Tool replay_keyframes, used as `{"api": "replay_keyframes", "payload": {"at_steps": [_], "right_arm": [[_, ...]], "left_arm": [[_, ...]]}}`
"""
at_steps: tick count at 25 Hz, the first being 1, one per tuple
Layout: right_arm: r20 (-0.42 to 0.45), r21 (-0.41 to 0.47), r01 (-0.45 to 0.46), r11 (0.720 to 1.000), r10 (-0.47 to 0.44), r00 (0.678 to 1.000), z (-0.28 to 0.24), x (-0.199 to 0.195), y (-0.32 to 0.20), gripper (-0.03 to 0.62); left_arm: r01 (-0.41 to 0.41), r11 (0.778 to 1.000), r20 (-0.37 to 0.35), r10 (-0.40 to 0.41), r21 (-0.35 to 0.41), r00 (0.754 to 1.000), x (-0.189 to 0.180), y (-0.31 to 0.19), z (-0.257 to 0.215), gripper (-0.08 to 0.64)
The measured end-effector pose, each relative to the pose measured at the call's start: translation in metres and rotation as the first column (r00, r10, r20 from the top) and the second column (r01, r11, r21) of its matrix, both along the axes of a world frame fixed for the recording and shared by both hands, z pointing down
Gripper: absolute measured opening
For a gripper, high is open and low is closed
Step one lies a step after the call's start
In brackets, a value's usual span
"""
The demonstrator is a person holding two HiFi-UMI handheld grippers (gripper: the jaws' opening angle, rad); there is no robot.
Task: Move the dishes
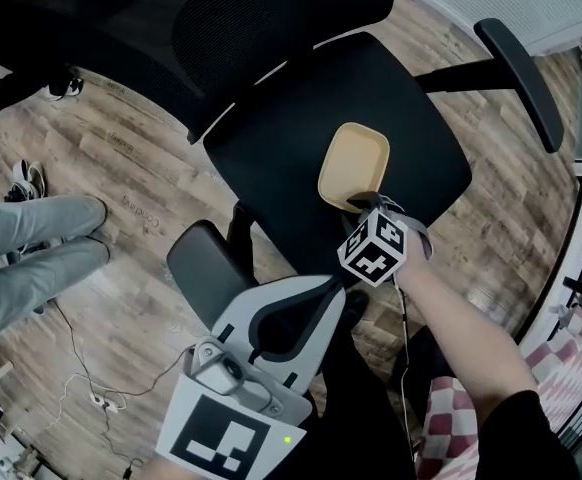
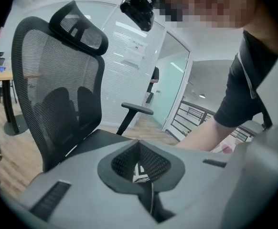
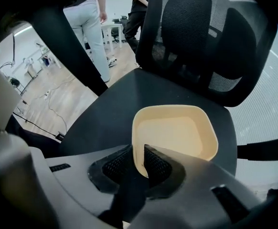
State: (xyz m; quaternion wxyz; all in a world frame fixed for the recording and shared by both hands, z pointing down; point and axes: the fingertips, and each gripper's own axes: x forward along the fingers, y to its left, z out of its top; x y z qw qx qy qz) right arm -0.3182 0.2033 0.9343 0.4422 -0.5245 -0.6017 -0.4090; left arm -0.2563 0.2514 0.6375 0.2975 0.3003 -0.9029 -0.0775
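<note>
A pale yellow square dish point(image 1: 353, 164) with rounded corners lies empty on the black seat point(image 1: 271, 138) of an office chair. In the right gripper view the dish point(image 3: 177, 130) fills the middle, and my right gripper point(image 3: 138, 152) is shut on its near rim, one jaw inside and one outside. From the head view this right gripper point(image 1: 363, 204) reaches in from the lower right under its marker cube. My left gripper point(image 1: 336, 290) hovers low over the seat's front edge. Its jaws meet with nothing between them, and the left gripper point(image 2: 140, 142) points at the chair back.
The chair has a tall mesh backrest point(image 2: 58, 94) and two armrests point(image 1: 519, 68) point(image 1: 206, 260). A person's grey-trousered legs point(image 1: 31, 258) stand at the left on the wooden floor point(image 1: 121, 168). Cables point(image 1: 96, 393) and shoes point(image 1: 28, 178) lie there too.
</note>
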Motion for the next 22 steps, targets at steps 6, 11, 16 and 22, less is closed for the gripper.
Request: {"api": "replay_keyframes", "payload": {"at_steps": [6, 11, 16, 22], "right_arm": [[0.008, 0.038, 0.023, 0.999, -0.023, 1.000, 0.009, 0.009, 0.002, 0.039], [0.043, 0.021, 0.050, 0.999, -0.051, 0.998, -0.037, 0.015, -0.001, 0.034], [0.107, -0.004, 0.108, 0.994, -0.107, 0.988, -0.124, 0.038, -0.012, 0.034], [0.130, -0.073, 0.087, 0.993, -0.077, 0.989, -0.245, 0.093, -0.033, 0.034]], "left_arm": [[0.003, 0.999, -0.011, -0.003, 0.038, 1.000, 0.000, -0.003, -0.011, 0.005], [0.008, 0.999, 0.018, -0.009, 0.049, 1.000, 0.000, -0.003, -0.034, 0.005], [0.006, 0.999, 0.052, -0.008, 0.034, 0.999, -0.002, -0.005, -0.066, 0.005], [-0.070, 0.996, 0.093, 0.066, 0.050, 0.993, -0.001, -0.031, -0.132, 0.005]]}}
